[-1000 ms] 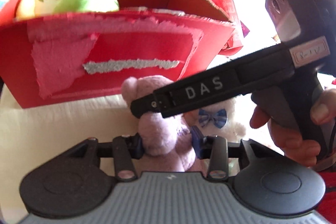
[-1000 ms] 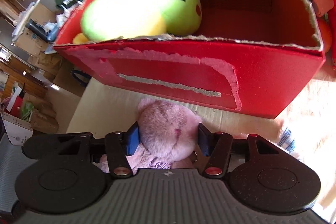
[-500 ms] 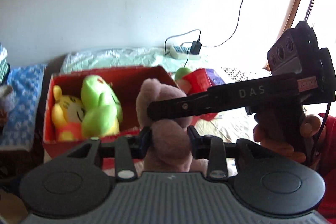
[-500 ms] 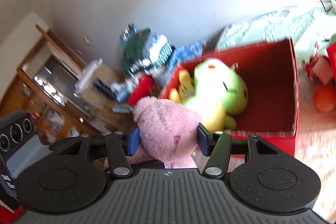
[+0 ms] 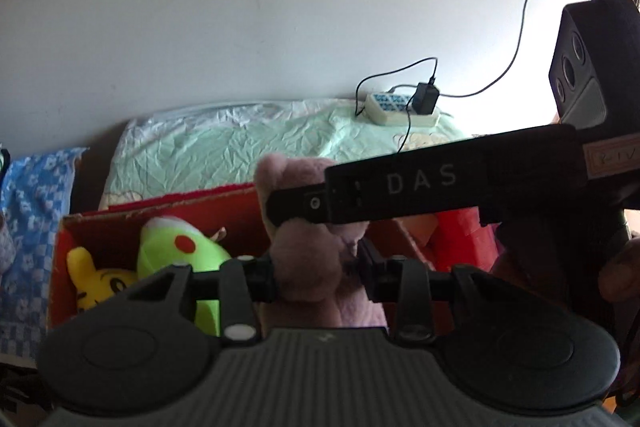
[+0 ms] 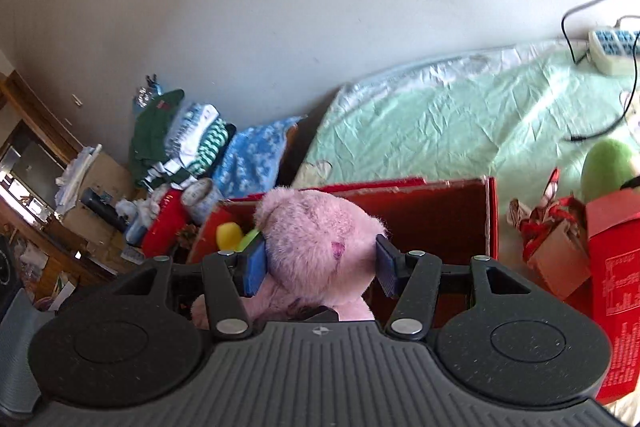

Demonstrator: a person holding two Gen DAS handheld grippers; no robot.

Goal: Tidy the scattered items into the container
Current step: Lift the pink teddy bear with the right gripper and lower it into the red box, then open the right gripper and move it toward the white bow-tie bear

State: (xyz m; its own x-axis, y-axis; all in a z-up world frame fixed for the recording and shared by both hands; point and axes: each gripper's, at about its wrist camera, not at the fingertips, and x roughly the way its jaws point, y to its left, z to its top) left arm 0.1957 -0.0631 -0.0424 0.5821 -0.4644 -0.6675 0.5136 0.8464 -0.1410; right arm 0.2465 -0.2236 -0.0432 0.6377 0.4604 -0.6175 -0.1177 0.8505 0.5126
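Both grippers hold one pink plush bear point(image 5: 316, 267) in the air. My left gripper point(image 5: 316, 273) is shut on its body. My right gripper point(image 6: 320, 263) is shut on its head point(image 6: 320, 243); its black finger crosses the left wrist view point(image 5: 420, 183). The red cardboard box point(image 5: 60, 247) lies below and beyond the bear, open on top, also in the right wrist view point(image 6: 440, 211). Inside it lie a green plush toy point(image 5: 180, 251) and a yellow plush toy point(image 5: 96, 283).
A pale green sheet point(image 5: 248, 143) covers the bed behind the box, with a power strip point(image 5: 400, 107) and cables. Red gift bags point(image 6: 608, 267) and a green plush point(image 6: 604, 163) stand right of the box. Folded clothes point(image 6: 180, 139) and clutter lie to the left.
Both grippers have lifted the pink bear from the surface in front of the box up to above the box rim. The box interior now shows from above.
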